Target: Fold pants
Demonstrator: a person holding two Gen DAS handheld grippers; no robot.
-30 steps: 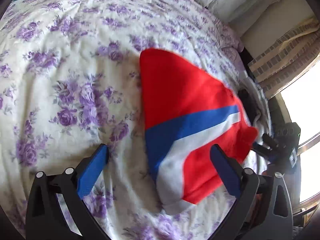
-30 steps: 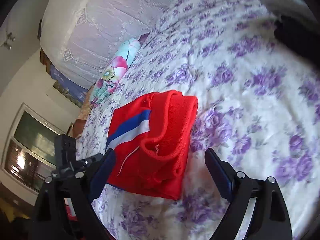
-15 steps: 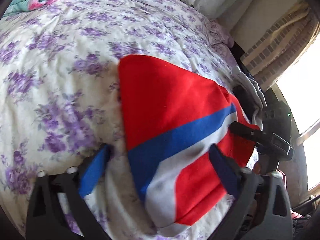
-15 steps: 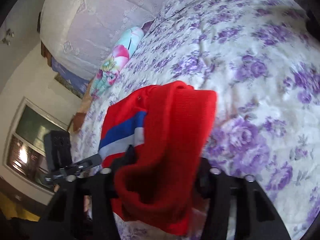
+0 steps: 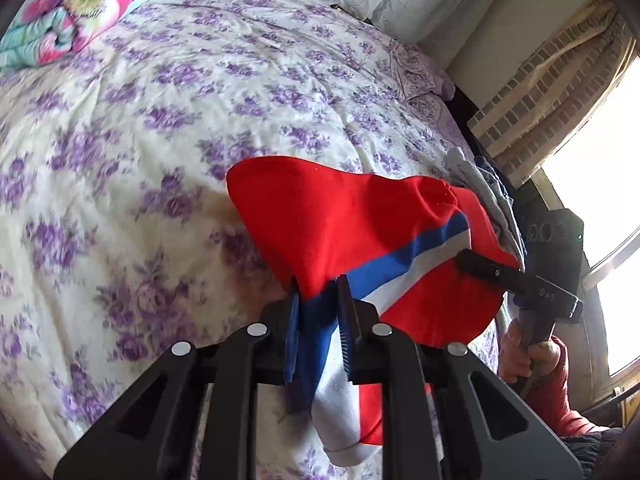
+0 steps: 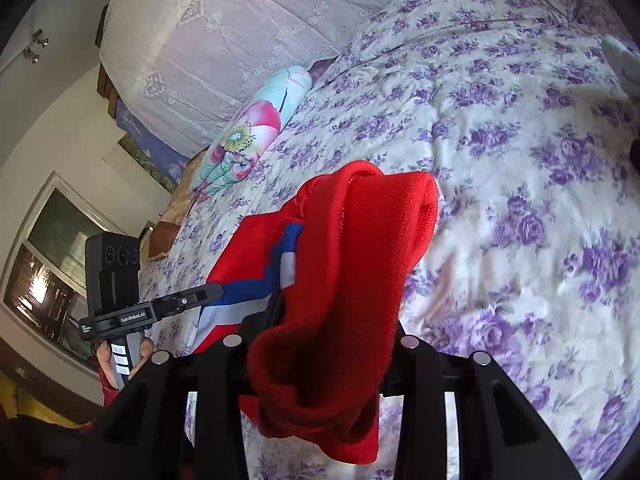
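- Left gripper [image 5: 318,304] had just been closing & was clamped on a bunched edge of the pants [image 5: 340,220], right on the blue stripe, cloth pinched between the blue pads.
- Right gripper [image 6: 336,344] had also just been closing, jaws part-way together w/ a thick roll of the red knit waistband end squeezed between them. Fingers mostly hidden behind the fabric in the right wrist view tbh.
- Pants = red w/ a blue + white stripe, partly folded, sitting at the near edge of the bed [image 5: 140,128]. The far part lay on the purple-flower bedsheet, the near part was pulled up into my two grippers.
- From the left cam I could see my right hand [image 5: 528,354] around the other gripper's handle, red sleeve below it.
- Bkgd: flowery rolled blanket [image 6: 248,132] near the head of the bed, lace-covered headboard [image 6: 224,40] behind it, striped curtain [image 5: 548,92] by the bright window.
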